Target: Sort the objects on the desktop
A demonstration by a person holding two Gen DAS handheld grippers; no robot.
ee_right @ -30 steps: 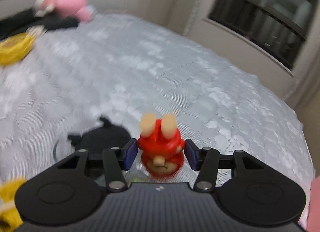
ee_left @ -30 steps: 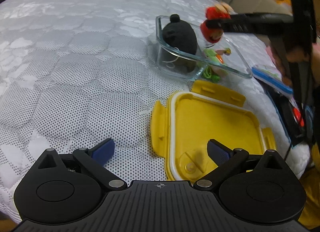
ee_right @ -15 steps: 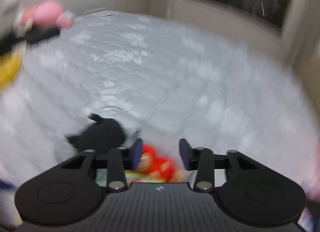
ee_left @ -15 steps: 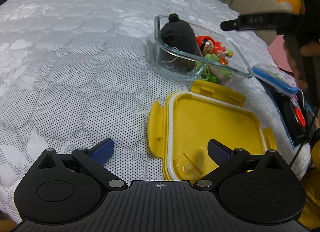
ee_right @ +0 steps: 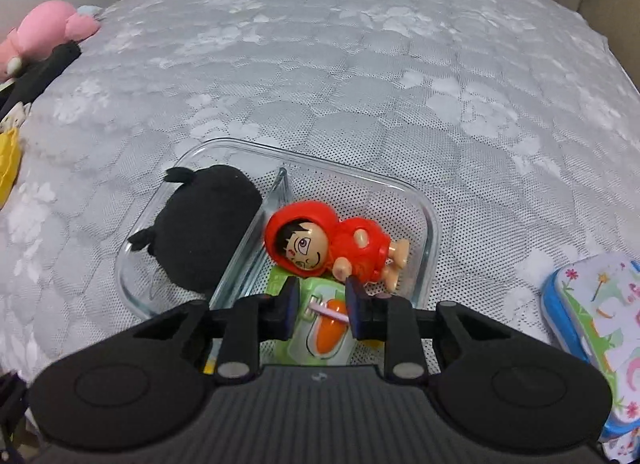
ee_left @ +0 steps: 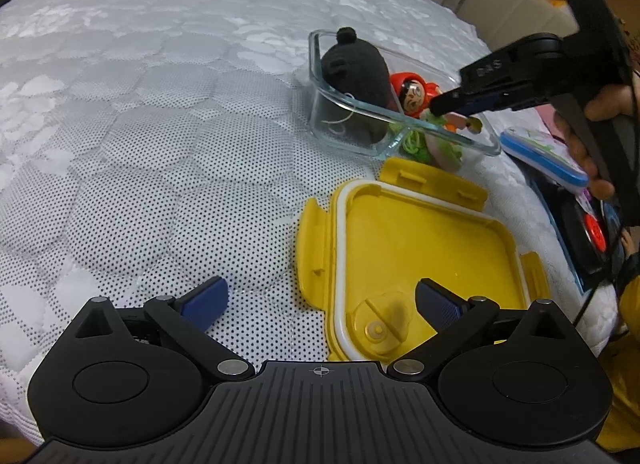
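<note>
The right tool [ee_right: 318, 306] hangs just above the near compartment of the glass container [ee_right: 434, 223], its jaws narrow and closing with nothing gripped between them; past its tips lies the red hooded figure [ee_right: 324, 242], on its side on the green packet with the orange piece [ee_right: 326, 328]. To the left of the tool, across the glass divider, the black plush toy [ee_right: 204, 227] fills the other compartment. The container sits on the quilted bed [ee_right: 360, 83], and a blue-rimmed tin [ee_right: 596, 324] lies off to the right of the tool.

The main risk is that the closing jaws, this low over the pile, may nip the packet or the figure's legs and drag a sorted item back out when the hand lifts. A tip could also knock the glass rim and shift the container on the soft quilt.

The right hand [ee_left: 596, 135] points its tool steeply down into the container from the right. The left tool [ee_left: 320, 304] stands wide and empty, angled down, its right finger over the upturned yellow lid [ee_left: 424, 240], its left over bare quilt
</note>
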